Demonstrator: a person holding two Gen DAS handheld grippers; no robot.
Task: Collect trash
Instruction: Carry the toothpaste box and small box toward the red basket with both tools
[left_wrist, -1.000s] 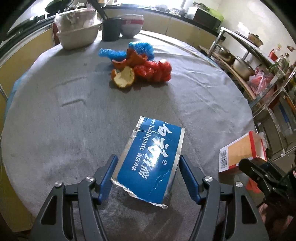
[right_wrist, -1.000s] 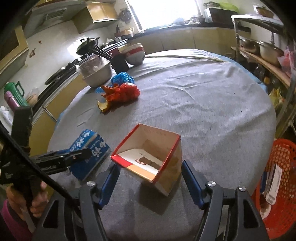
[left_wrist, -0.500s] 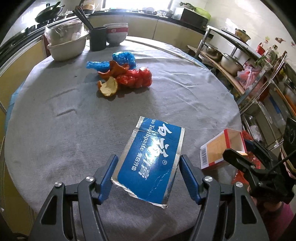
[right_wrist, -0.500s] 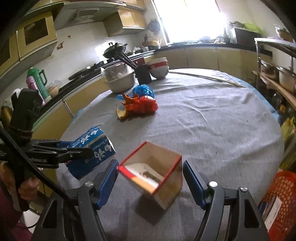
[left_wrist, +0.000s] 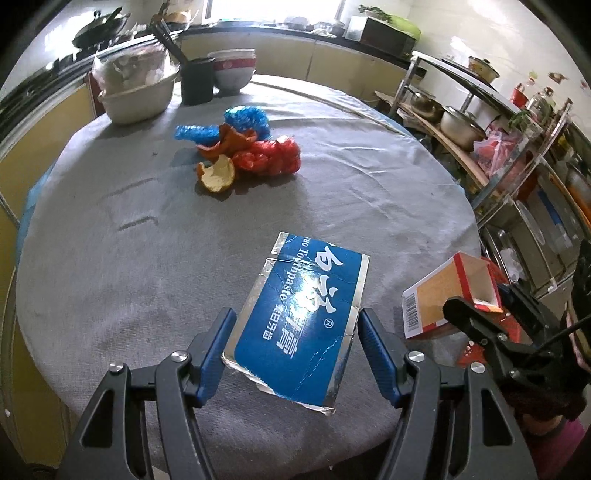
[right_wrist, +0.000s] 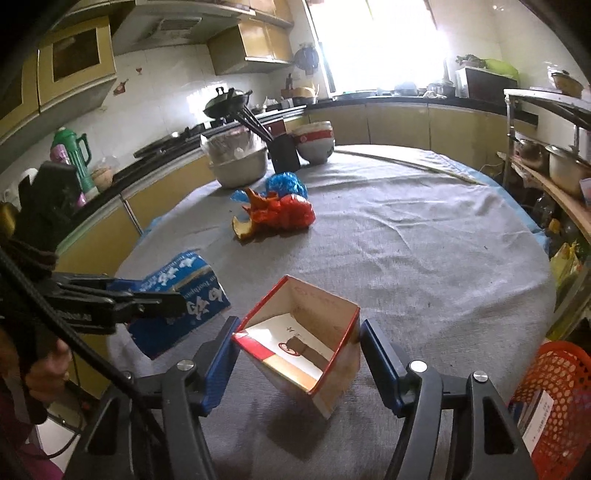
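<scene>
My left gripper (left_wrist: 293, 328) is shut on a flattened blue toothpaste box (left_wrist: 306, 317) and holds it above the grey round table (left_wrist: 110, 229). The box also shows in the right wrist view (right_wrist: 184, 291). My right gripper (right_wrist: 295, 339) is shut on an open red-and-white carton (right_wrist: 306, 339), lifted above the table's near edge; the carton shows in the left wrist view (left_wrist: 450, 291). A pile of trash lies mid-table: red plastic bag (left_wrist: 269, 158), blue plastic bag (left_wrist: 236, 123), orange peel (left_wrist: 218, 173).
A metal basin (left_wrist: 136, 96), a black cup with chopsticks (left_wrist: 197, 83) and stacked bowls (left_wrist: 232, 72) stand at the table's far edge. A red mesh basket (right_wrist: 550, 391) sits on the floor at the right. A shelf with pots (left_wrist: 461, 125) stands right of the table.
Both grippers have lifted their boxes up off the table and drawn back a little. The trash pile has not moved.
</scene>
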